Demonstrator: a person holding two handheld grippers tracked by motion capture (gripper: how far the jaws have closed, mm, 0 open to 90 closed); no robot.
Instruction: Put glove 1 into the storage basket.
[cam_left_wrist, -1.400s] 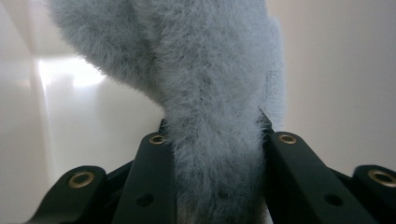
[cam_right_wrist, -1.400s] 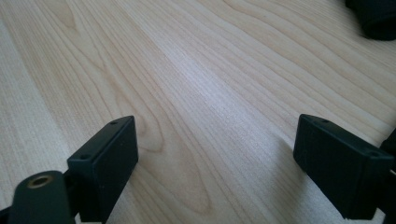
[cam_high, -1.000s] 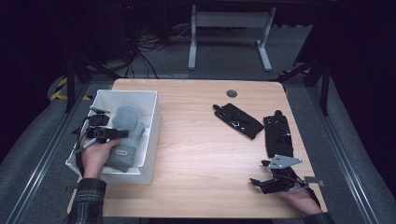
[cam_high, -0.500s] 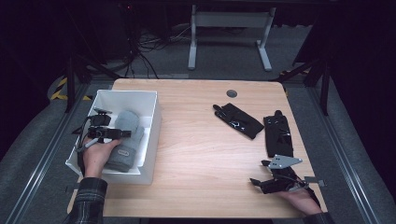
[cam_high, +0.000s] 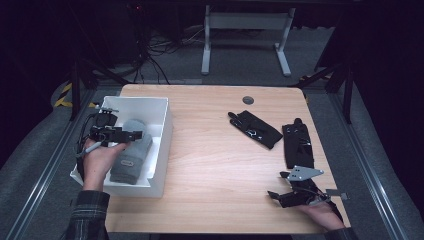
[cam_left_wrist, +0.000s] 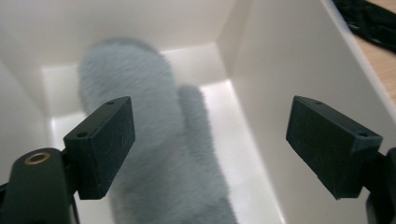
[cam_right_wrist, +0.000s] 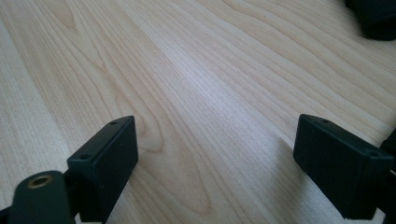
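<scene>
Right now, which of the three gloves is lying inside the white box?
The grey fluffy mitten lies inside the white box, under the left tool. The two black gloves lie on the bare table.

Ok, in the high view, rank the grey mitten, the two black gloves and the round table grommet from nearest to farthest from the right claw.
1. Right-hand black glove, just beyond the right claw.
2. Angled black glove, toward mid-table.
3. Round grommet, near the far edge.
4. Grey mitten, in the white bin at left.

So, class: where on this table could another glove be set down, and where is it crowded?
Free: the bare wood between the white bin and the two black gloves, and the far strip around the grommet. Crowded: the near right corner by the right gripper, and the bin, holding a grey mitten.
</scene>
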